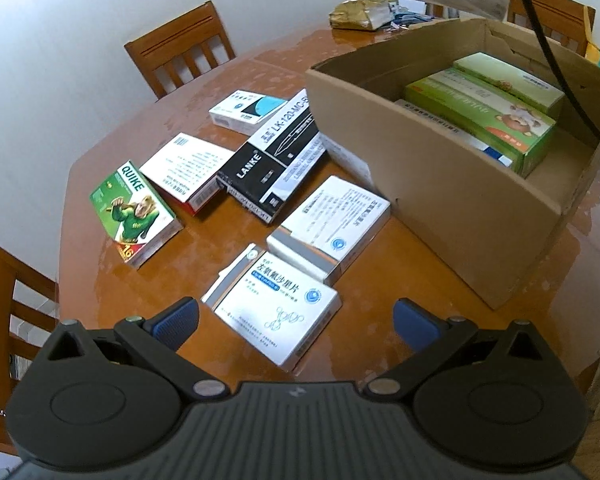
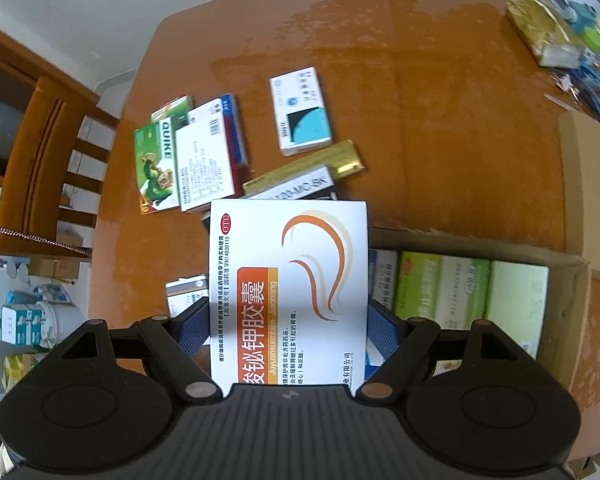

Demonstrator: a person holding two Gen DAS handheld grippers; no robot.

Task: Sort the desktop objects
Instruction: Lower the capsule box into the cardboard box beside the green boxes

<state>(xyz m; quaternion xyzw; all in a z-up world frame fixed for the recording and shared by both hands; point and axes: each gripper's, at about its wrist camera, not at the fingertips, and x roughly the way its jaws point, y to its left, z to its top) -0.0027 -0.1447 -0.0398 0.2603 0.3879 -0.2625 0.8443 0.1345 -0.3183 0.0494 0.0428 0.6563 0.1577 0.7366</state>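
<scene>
Right gripper [image 2: 288,320] clamps a white medicine box [image 2: 288,280], long axis along its fingers, hanging over the carton's [image 2: 576,320] near wall; the free slot lies just rightward. Left gripper [image 1: 296,326] gapes empty above another white box [image 1: 276,312] on the bench [image 1: 380,52].
</scene>
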